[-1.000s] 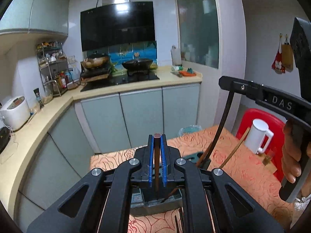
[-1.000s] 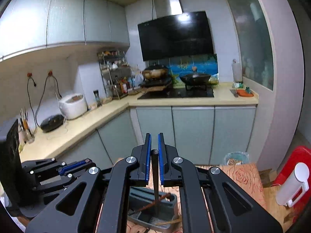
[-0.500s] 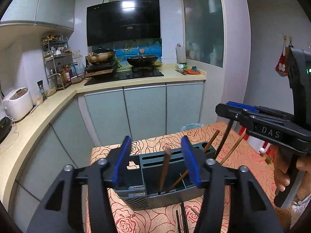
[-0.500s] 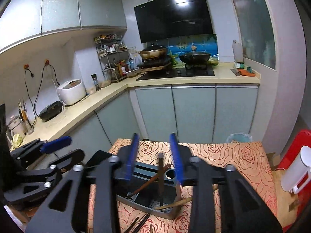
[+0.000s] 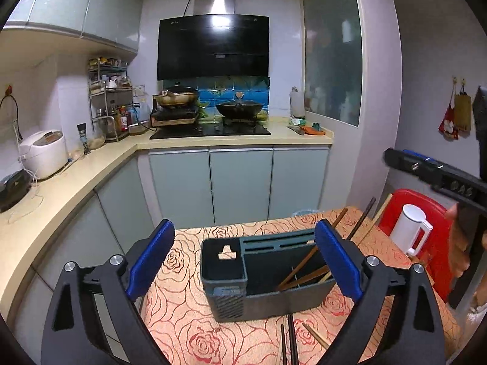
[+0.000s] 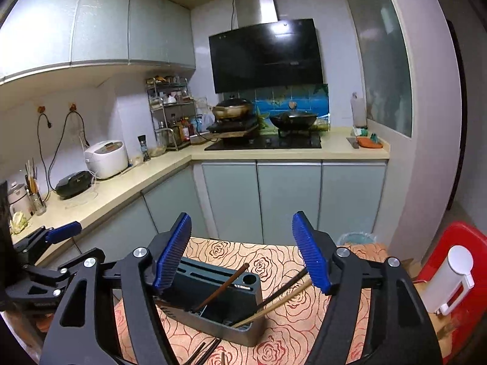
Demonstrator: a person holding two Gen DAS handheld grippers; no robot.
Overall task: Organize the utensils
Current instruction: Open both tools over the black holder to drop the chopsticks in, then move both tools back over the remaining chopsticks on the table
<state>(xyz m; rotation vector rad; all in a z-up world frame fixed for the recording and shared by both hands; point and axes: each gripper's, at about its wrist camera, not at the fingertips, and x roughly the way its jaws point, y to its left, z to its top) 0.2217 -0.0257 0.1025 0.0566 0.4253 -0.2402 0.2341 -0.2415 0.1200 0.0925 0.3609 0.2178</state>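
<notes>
Here, both tongs, left (image 5: 243, 263) and right (image 6: 242, 252), have just been opening and hold nothing. Chopsticks (image 5: 299, 269) lean inside the grey holder (image 5: 268, 286) on the surface (image 5: 188, 319). More chopsticks (image 5: 290, 343) lie nearer: light, stiff, slippery; pinch mid-length.

The left hand-held gripper (image 5: 243, 258), jaws just opened wide and empty, frames a dark grey plastic utensil holder (image 5: 261, 283) holding brown wooden chopsticks (image 5: 307, 270) on the rose-patterned tabletop (image 5: 188, 316).
</notes>
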